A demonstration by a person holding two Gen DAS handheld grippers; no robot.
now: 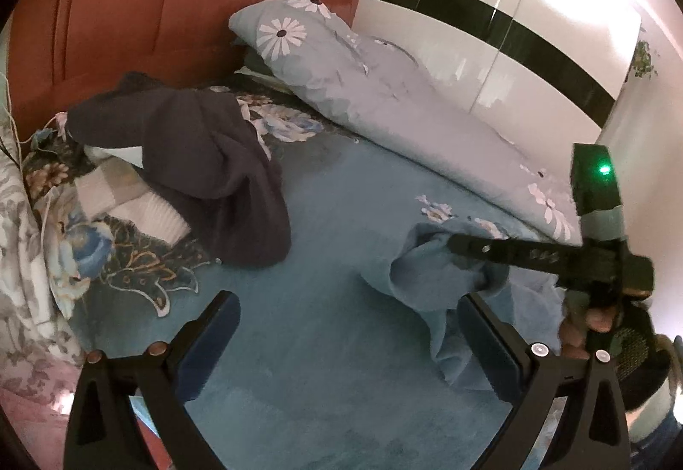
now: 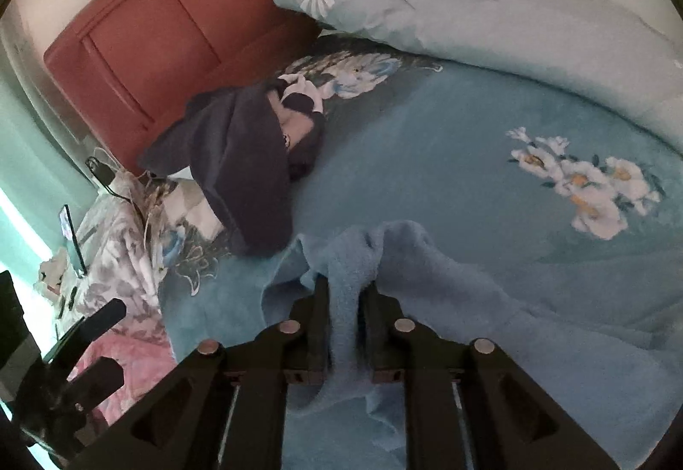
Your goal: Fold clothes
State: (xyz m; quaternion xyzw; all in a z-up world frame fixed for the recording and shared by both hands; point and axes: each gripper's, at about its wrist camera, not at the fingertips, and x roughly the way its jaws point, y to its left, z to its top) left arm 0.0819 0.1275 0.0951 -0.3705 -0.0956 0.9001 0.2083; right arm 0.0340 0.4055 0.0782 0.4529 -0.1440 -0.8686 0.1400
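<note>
A light blue fleece garment [image 1: 431,278] lies crumpled on the teal bed blanket [image 1: 324,342]. My right gripper [image 2: 345,290] is shut on a bunched fold of this garment [image 2: 427,269] and lifts it slightly; it also shows in the left wrist view [image 1: 452,243], reaching in from the right. My left gripper [image 1: 345,316] is open and empty, hovering over bare blanket just left of the garment. A dark navy garment [image 1: 213,167] lies heaped near the headboard, also seen in the right wrist view [image 2: 247,171].
A folded grey-blue daisy-print duvet [image 1: 384,94] runs along the far side of the bed. A red headboard [image 1: 170,0] stands behind. Floral bedding and a pale folded item [image 1: 128,197] lie at the left. A white wardrobe [image 1: 512,21] stands beyond.
</note>
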